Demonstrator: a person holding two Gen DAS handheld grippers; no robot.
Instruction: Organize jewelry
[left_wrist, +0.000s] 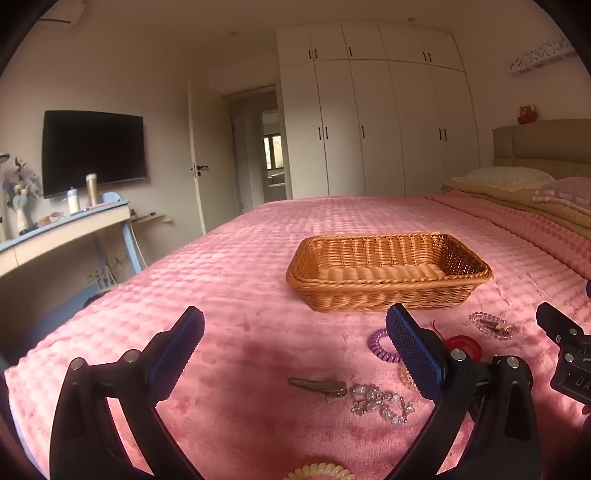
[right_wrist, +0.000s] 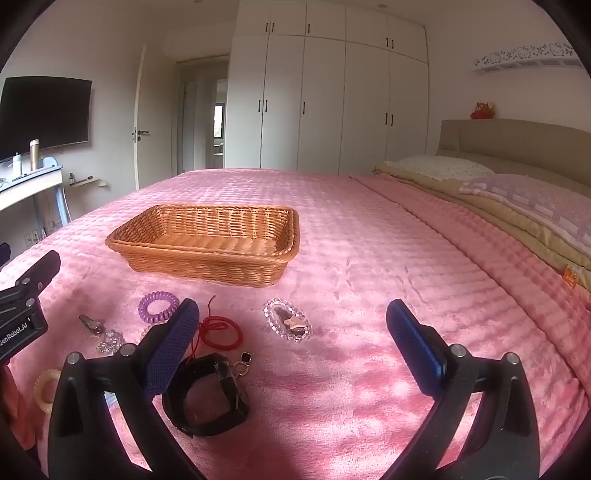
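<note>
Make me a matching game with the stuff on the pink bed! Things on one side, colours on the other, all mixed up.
Things:
1. coil hair tie nearest the basket
2. string loop
3. basket
4. wide strap close to the right claw

Colours:
A. black
B. purple
C. woven tan
D. red

Pairs: 1-B, 2-D, 3-C, 4-A
</note>
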